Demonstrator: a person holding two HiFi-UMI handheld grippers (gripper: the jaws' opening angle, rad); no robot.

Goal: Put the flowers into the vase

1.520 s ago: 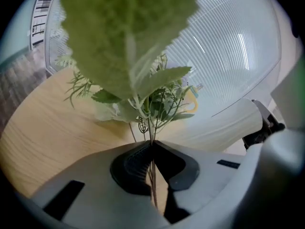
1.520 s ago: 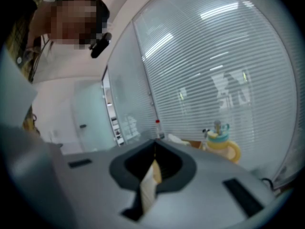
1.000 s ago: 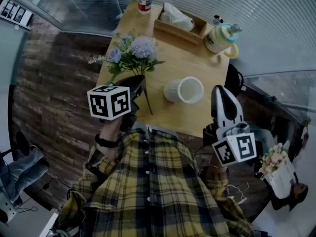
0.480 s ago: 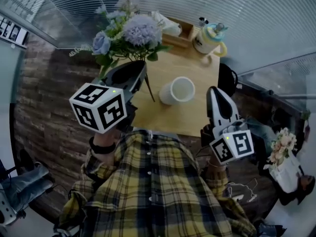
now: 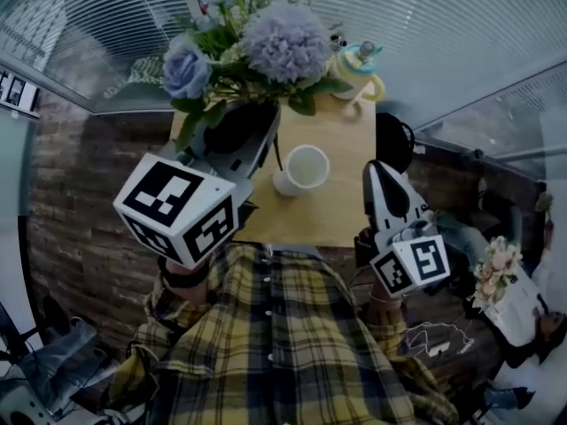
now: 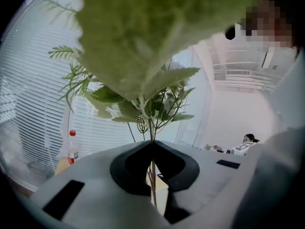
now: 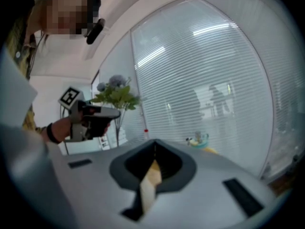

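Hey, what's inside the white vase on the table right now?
Nothing visible: the vase shows only its pale inner wall. The flowers are up in the left gripper, stems outside it. Water can't be judged.

Dim, fisheye-warped edges, window backlight, soft focus

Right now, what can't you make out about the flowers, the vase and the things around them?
Inside of the white vase: head view, too small and dim to show any water.
Blossoms of the flowers: left gripper view, one close, blurred leaf covers them.
Stem ends: left gripper view, hidden below the left gripper, shut on the stems.
Label on the bottle: left gripper view, too small to read.
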